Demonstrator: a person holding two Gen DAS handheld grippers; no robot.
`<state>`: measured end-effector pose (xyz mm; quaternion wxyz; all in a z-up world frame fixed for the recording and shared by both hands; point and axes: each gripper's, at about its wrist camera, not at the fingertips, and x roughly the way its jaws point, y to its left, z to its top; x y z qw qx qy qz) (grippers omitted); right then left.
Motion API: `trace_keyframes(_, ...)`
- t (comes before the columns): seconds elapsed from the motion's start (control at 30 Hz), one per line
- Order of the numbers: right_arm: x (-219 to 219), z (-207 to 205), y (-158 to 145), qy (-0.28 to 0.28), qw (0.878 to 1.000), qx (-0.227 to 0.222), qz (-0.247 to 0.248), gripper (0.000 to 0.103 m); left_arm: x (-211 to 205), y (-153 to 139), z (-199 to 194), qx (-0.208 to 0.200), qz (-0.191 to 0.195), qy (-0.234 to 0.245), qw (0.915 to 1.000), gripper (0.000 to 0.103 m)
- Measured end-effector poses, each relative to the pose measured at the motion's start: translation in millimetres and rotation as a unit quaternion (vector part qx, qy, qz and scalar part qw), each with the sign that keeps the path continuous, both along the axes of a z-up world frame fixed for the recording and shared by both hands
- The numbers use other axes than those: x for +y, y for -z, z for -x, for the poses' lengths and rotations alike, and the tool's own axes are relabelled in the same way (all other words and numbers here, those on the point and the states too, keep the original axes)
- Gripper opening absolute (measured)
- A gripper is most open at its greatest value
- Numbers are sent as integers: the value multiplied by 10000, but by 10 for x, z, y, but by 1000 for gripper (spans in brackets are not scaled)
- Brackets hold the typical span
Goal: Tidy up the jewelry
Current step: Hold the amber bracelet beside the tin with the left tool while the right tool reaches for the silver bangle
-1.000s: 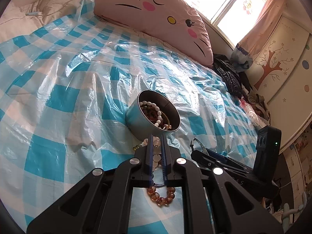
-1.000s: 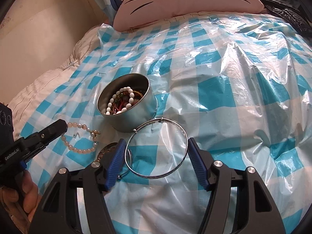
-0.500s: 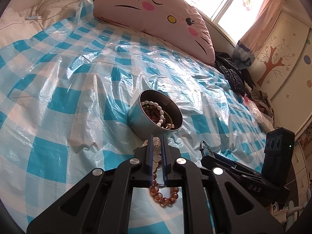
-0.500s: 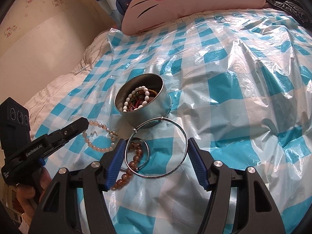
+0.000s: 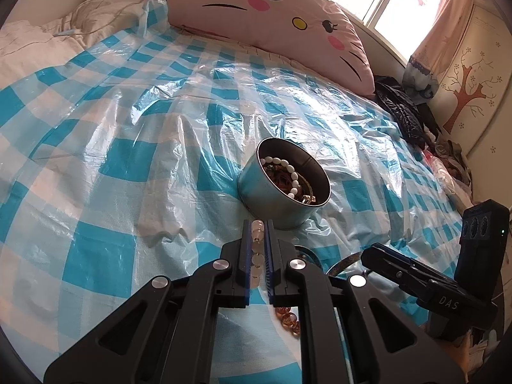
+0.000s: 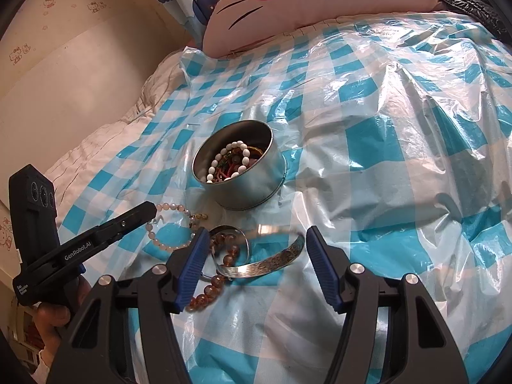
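**Lift the pale beads clear, then drop them in the tin**

The left tongs (image 5: 257, 224) are pinched almost fully together on a pale bead bracelet (image 6: 169, 224), which runs up between the blue pads; in the right wrist view its loop trails from the tip down onto the bed (image 6: 400, 128), just in front of the tin (image 6: 246, 188). The right tongs (image 6: 256, 265) stand wide apart and hold nothing. Between their pads, on the plastic sheet, lie a silver bangle (image 6: 272, 260), blurred in this view, and an amber bead bracelet (image 6: 220, 256) that overlaps it. Whether either pad touches the bangle I cannot tell.

The tin sits on soft, crinkled plastic and already holds a white bead bracelet (image 6: 238, 156) and other pieces. It looks light, so a bump to its wall would likely tip or shift it.

For the left hand, the likely good move is to raise the bracelet straight up until the hanging loop is free of the bed and higher than the rim, carry it over the middle of the opening, lower a little, then let go. Dragging it sideways risks catching the charm near the amber beads or snagging the rim.

For the right hand, it seems wise to wait until the left is out of the way, since both bracelets and the bangle lie close together. The bangle is thin and hard, so closing across its width with the pads square to it should keep it from springing out. The amber beads should be left behind, not scooped with it.
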<state>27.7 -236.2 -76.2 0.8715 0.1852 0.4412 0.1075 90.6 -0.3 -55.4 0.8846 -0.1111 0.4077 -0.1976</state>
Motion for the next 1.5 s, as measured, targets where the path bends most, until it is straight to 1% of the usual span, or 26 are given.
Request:
trace_keyframes(0.2,-29,-21,31,57,9999,82,24,63,3,45,-32,95,-125,-60,9999,7)
trace_keyframes(0.23,-30,-31,59,43,9999,159,12,66,-2,52,-33,112,-149,-68,9998,7)
trace_keyframes(0.3,-7,-56,115,-10,9995,311,11,68,1,66,-45,141,-190,-86,9997,7)
trace_keyframes(0.33,25,-62,132,-70,9993,355,64,71,-6,72,-42,158,-206,-95,9996,7)
trace_keyframes(0.43,191,-68,154,-301,9976,418,465,77,-3,86,-52,200,-224,-111,9995,7)
trace_keyframes(0.53,348,-51,200,-587,9929,558,873,82,4,90,-56,213,-207,-112,9995,7)
trace_keyframes(0.63,431,-18,223,-781,9849,654,1402,82,0,95,-59,208,-196,-93,9995,7)
trace_keyframes(0.7,437,-2,224,-831,9812,686,1599,81,-2,96,-58,209,-194,-80,9996,7)
trace_keyframes(0.77,448,-3,251,-854,9768,737,1821,71,-2,101,-61,225,-212,-85,9995,7)
trace_keyframes(0.83,471,3,255,-873,9734,732,1989,65,-10,114,-66,271,-244,-89,9993,7)
trace_keyframes(0.9,462,10,249,-872,9737,707,1981,65,-20,137,-77,336,-286,-88,9990,7)
trace_keyframes(0.97,415,15,225,-824,9779,646,1808,65,-29,150,-82,371,-328,-76,9987,7)
trace_keyframes(1.0,366,19,206,-767,9817,600,1636,65,-30,143,-76,349,-333,-76,9988,7)
trace_keyframes(1.1,112,29,144,-479,9953,427,723,65,-11,79,-46,179,-224,-80,9996,7)
trace_keyframes(1.13,11,41,120,-353,9980,337,394,65,0,49,-30,104,-151,-69,9998,7)
trace_keyframes(1.2,-142,57,67,-123,9997,156,-146,65,5,-23,7,-82,-8,-13,10000,7)
trace_keyframes(1.27,-283,80,31,63,9974,-16,-724,65,-11,-83,51,-256,55,50,9996,7)
trace_keyframes(1.4,-461,113,9,364,9835,-230,-1759,65,-34,-169,105,-455,193,170,9986,7)
trace_keyframes(1.47,-477,104,9,412,9786,-254,-2000,65,-46,-199,125,-506,250,241,9981,7)
trace_keyframes(1.5,-463,93,4,408,9783,-254,-2015,65,-54,-210,134,-525,275,275,9979,7)
